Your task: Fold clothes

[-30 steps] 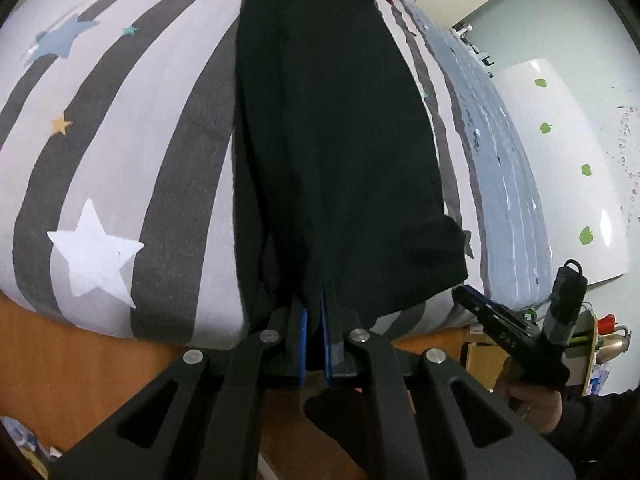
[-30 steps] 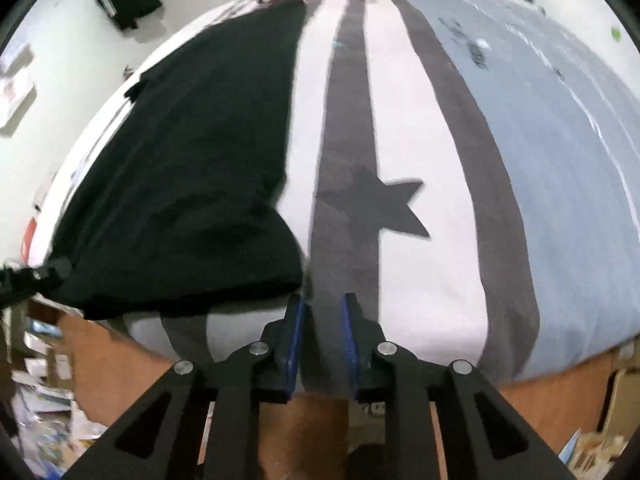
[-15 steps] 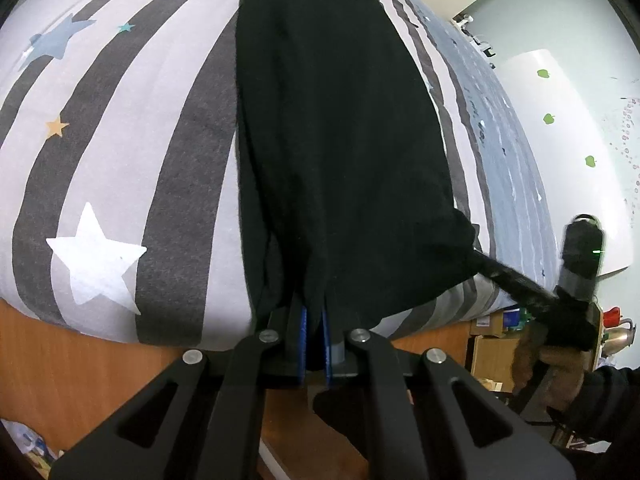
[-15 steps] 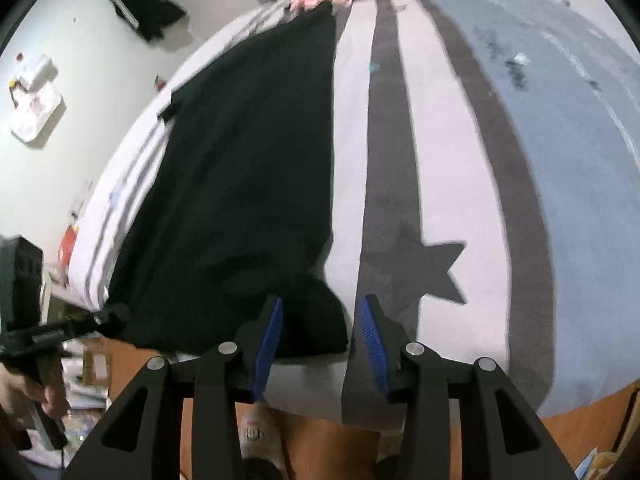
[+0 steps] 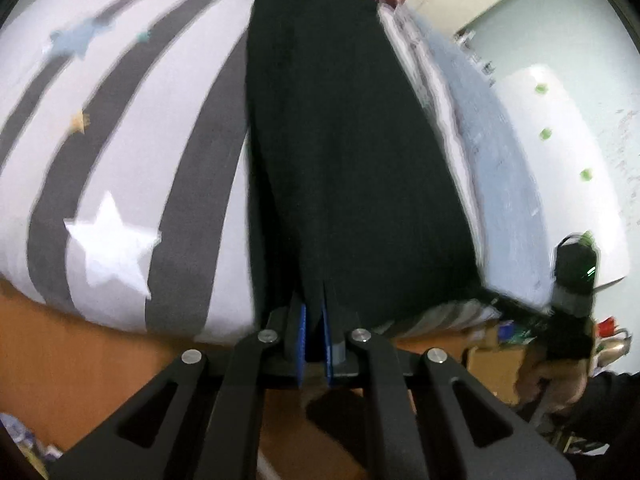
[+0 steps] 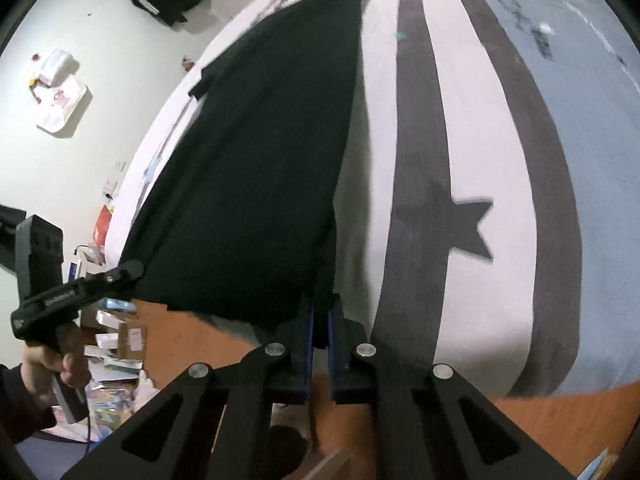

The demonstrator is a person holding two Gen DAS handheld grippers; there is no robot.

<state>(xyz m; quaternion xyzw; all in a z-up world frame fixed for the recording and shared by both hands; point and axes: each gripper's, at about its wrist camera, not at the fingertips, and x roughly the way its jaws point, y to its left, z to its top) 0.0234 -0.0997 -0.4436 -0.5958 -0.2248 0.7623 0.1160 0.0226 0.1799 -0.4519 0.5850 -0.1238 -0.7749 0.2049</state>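
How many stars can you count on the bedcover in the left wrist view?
4: a big white star near the bed's front edge, a small orange star further up, and a blue star and tiny teal star near the top. The black garment may hide others.

The left gripper (image 5: 314, 334) clamps its jaws on the near hem of a black garment (image 5: 344, 152) spread along a striped bed (image 5: 120, 152). At right, the right gripper (image 5: 490, 300) meets the garment's other near corner.

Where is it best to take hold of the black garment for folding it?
At the two corners of the near hem, from the foot of the bed: the black garment lies flat lengthwise. The left gripper and right gripper already pinch them.
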